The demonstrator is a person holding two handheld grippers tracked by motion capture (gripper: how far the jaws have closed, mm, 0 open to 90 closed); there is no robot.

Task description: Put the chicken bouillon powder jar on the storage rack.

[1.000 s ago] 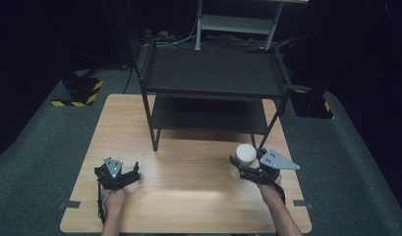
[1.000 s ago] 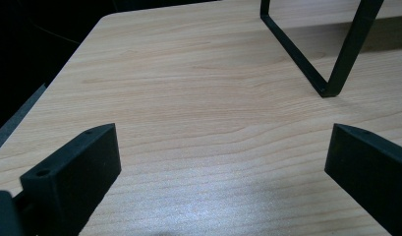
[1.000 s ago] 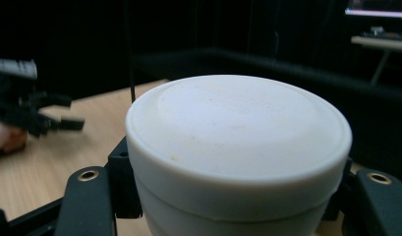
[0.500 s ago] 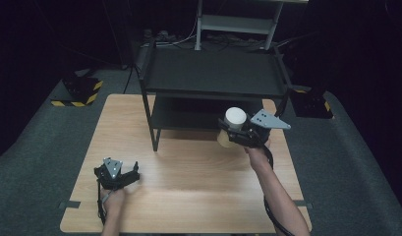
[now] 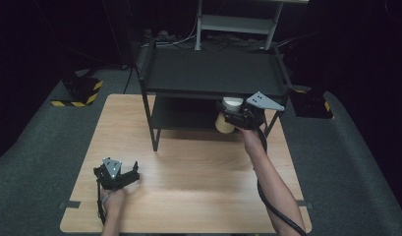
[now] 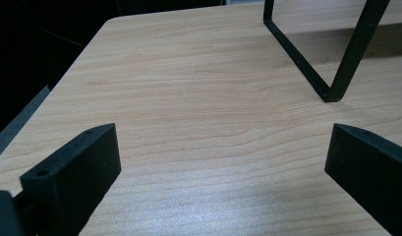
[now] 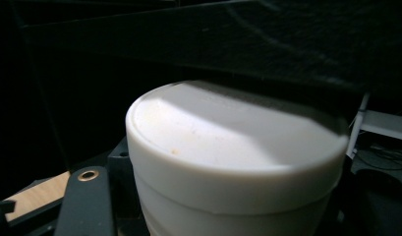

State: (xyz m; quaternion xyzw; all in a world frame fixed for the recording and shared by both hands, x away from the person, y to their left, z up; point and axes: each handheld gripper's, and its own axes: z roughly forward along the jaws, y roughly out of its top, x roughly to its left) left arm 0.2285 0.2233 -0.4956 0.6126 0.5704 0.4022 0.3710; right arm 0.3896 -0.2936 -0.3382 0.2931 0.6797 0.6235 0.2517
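Observation:
My right gripper point(image 5: 236, 118) is shut on a lidded paper cup point(image 5: 227, 117), tan-walled with a white lid point(image 7: 228, 147). I hold it at the front edge of the black shelf rack point(image 5: 213, 73), level with the gap between its upper and lower shelves, the lid just under the upper one. In the right gripper view the lid is close up, with the dark underside of the upper shelf above it. My left gripper point(image 5: 124, 176) rests low over the wooden table point(image 5: 188, 167) near its front left, jaws wide open with nothing between its fingers point(image 6: 71, 172).
The rack's lower shelf point(image 5: 188, 115) stands just above the table top. One of its black legs point(image 6: 346, 64) rises ahead of my left gripper. Dark grey carpet point(image 5: 36, 147) surrounds the table. Yellow-black striped blocks point(image 5: 78, 91) lie on the floor at both sides.
My right gripper has carried the cup from the table's right front, forward and up, to the rack's front edge. The left gripper has stayed put.

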